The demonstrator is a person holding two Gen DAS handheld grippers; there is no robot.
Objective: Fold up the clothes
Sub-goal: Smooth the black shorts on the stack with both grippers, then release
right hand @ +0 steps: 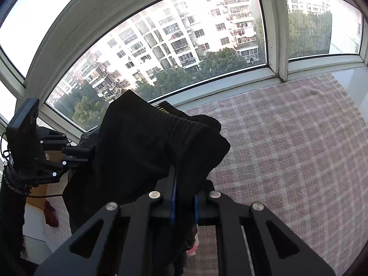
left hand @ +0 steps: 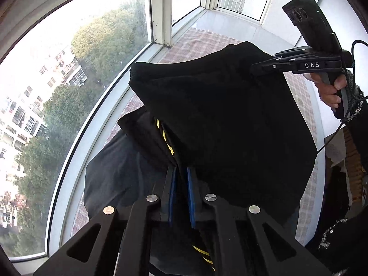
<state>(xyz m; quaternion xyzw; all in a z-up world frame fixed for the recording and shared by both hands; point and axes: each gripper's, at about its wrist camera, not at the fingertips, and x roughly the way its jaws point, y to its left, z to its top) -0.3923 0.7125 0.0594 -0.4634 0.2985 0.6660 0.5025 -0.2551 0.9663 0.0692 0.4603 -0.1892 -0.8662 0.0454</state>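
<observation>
- black garment (left hand: 230, 126) hangs in the air between the two grippers, above a pink checked cloth (right hand: 287, 138) spread on the window ledge.
- left gripper (left hand: 181, 184) has its blue-padded fingers (left hand: 172, 193) drawn nearly together with dark fabric pinched between them; the garment's edge with yellow striped trim (left hand: 166, 138) rises just ahead of the tips.
- right gripper (right hand: 184, 191) is likewise almost closed on a bunched fold of the same garment, whose ribbed hem (right hand: 174, 124) drapes over and hides the fingertips.
- in the left wrist view the right gripper (left hand: 260, 67) reaches in from the right, its tips buried in the garment's upper corner, with a person's hand (left hand: 331, 92) on its handle.
- in the right wrist view the left gripper (right hand: 80, 154) meets the garment's far side at the left.
- counted: one garment held, two grippers, one checked cloth, one small red item (right hand: 50, 216) lying low at the left in the right wrist view, too unclear to identify.
- no container can be made out.
</observation>
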